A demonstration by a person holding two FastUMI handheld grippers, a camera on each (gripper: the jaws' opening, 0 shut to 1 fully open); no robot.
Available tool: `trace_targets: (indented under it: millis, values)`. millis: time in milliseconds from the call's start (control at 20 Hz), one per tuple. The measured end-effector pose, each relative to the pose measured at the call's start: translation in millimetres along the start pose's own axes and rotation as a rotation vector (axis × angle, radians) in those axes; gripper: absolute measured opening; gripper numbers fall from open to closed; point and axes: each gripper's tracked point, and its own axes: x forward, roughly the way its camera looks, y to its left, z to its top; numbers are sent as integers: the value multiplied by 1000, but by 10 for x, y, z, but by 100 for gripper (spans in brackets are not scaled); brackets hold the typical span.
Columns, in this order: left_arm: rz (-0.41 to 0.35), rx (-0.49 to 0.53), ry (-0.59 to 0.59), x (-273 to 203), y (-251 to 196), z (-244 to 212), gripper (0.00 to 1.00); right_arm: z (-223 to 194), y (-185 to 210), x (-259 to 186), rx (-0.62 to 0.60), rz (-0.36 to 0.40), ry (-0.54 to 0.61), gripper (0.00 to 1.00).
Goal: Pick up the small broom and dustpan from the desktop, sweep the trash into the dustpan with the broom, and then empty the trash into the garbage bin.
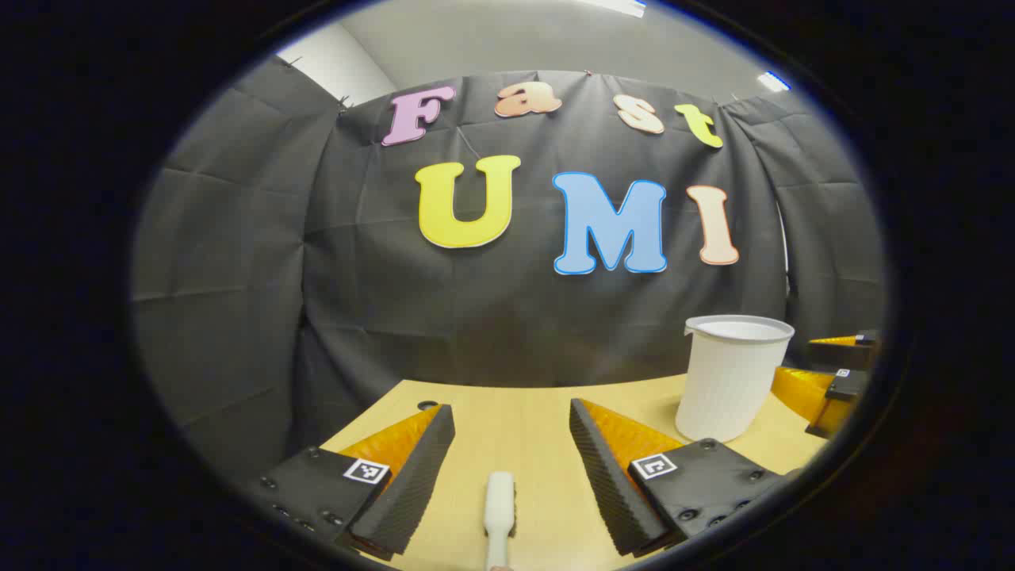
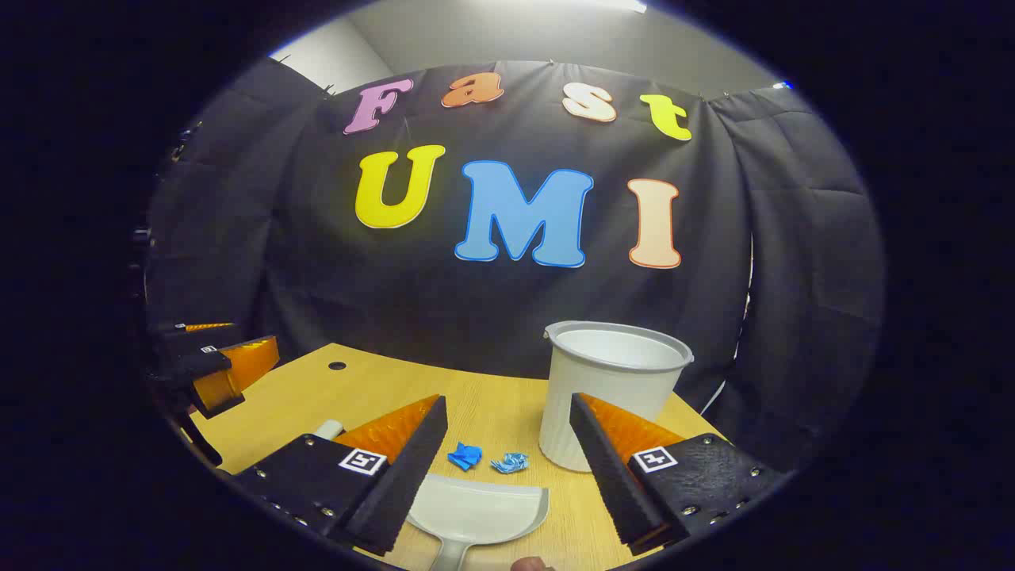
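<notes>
In the left gripper view my left gripper (image 1: pixel 511 424) is open above the wooden desk, and the small white broom (image 1: pixel 499 515) lies on the desk between and below its fingers. The white garbage bin (image 1: pixel 731 374) stands to the right. In the right gripper view my right gripper (image 2: pixel 507 420) is open over the white dustpan (image 2: pixel 476 515), which lies flat with its handle toward me. Two crumpled blue scraps of trash (image 2: pixel 465 456) (image 2: pixel 509 462) lie just beyond the pan's lip. The garbage bin (image 2: pixel 607 381) stands behind the right finger. The left gripper (image 2: pixel 218 365) shows at the far left.
The light wooden desk (image 2: pixel 349 388) has a small round hole (image 2: pixel 337 365) near its back left corner. The black cloth wall closes in the desk's far side. The right gripper (image 1: pixel 829 381) shows at the right edge of the left gripper view, beside the bin.
</notes>
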Motion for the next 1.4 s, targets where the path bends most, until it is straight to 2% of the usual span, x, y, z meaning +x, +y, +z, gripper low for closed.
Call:
trace_targets:
  millis: [700, 800, 900, 950, 1100, 1200, 1300, 1400]
  values:
    - [-15, 2, 10, 15, -23, -30, 95, -86, -14, 8, -18, -6, 22, 97]
    - [-21, 3, 13, 21, -27, -39, 98, -116, -8, -3, -18, -7, 37, 97]
    - [-33, 3, 29, 18, -46, -79, 95, -171, 0, -1, -12, -5, 57, 97]
    - [-34, 3, 42, 3, -39, -104, 98, -208, 9, 2, -8, -5, 71, 97]
    - [-47, 3, 93, -46, -55, -218, 95, -402, 54, -5, -3, 6, 147, 97]
    - [-57, 14, 134, -93, -39, -298, 97, -537, 68, -23, -3, 10, 200, 97]
    - [-68, 16, 196, -156, -37, -420, 95, -676, 113, -27, 17, 15, 255, 97]
    - [-70, 10, 269, -240, -32, -547, 98, -840, 137, -55, 39, 16, 316, 97]
